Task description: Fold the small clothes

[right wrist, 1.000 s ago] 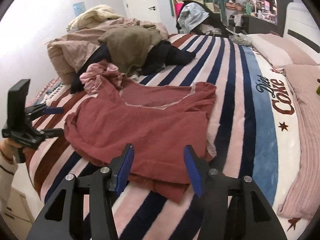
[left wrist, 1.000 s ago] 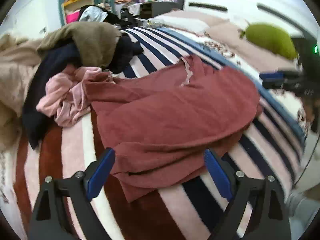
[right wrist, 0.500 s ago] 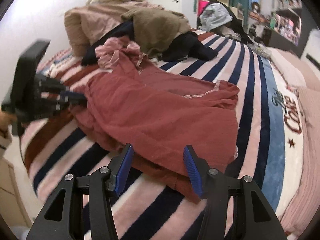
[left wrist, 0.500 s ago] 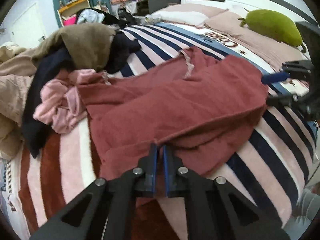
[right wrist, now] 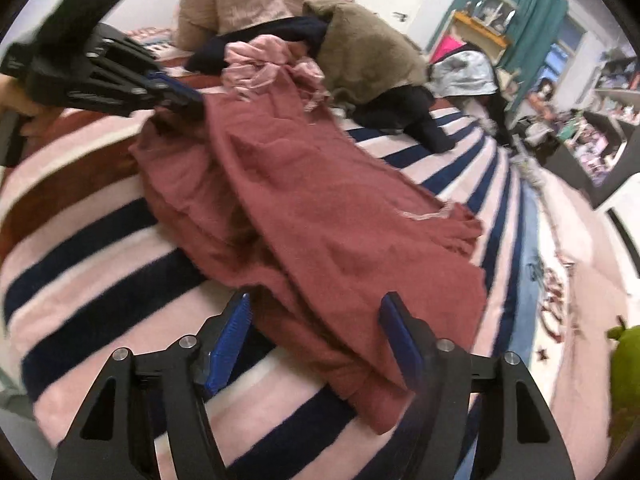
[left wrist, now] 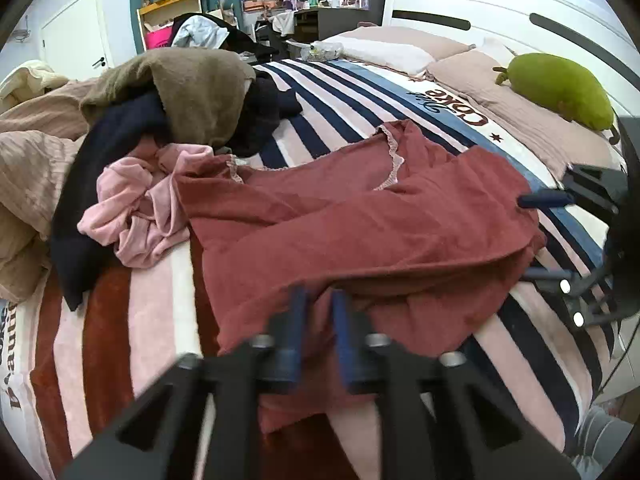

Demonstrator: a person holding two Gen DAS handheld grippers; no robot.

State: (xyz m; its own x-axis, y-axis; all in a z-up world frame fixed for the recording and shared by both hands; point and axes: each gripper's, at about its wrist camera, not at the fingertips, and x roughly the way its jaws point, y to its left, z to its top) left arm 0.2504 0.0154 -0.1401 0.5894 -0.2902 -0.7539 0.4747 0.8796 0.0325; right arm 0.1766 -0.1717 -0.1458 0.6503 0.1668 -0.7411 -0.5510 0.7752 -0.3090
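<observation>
Opening on the soft, light red garment (left wrist: pixel 360 224), my left hand-held gripper (left wrist: pixel 318 312) has hem between; right hand-held gripper (right wrist: pixel 316 332) widens, empty, near the bed (right wrist: pixel 100 240) edge.

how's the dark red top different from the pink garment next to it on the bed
The dark red top is spread wide across the striped blanket, while the pink garment sits crumpled in a small heap. The dark red top shows pale lace trim at its neckline; the pink garment shows none. The dark red top looks much bigger. Both lie unfolded on the blanket, touching each other.
</observation>
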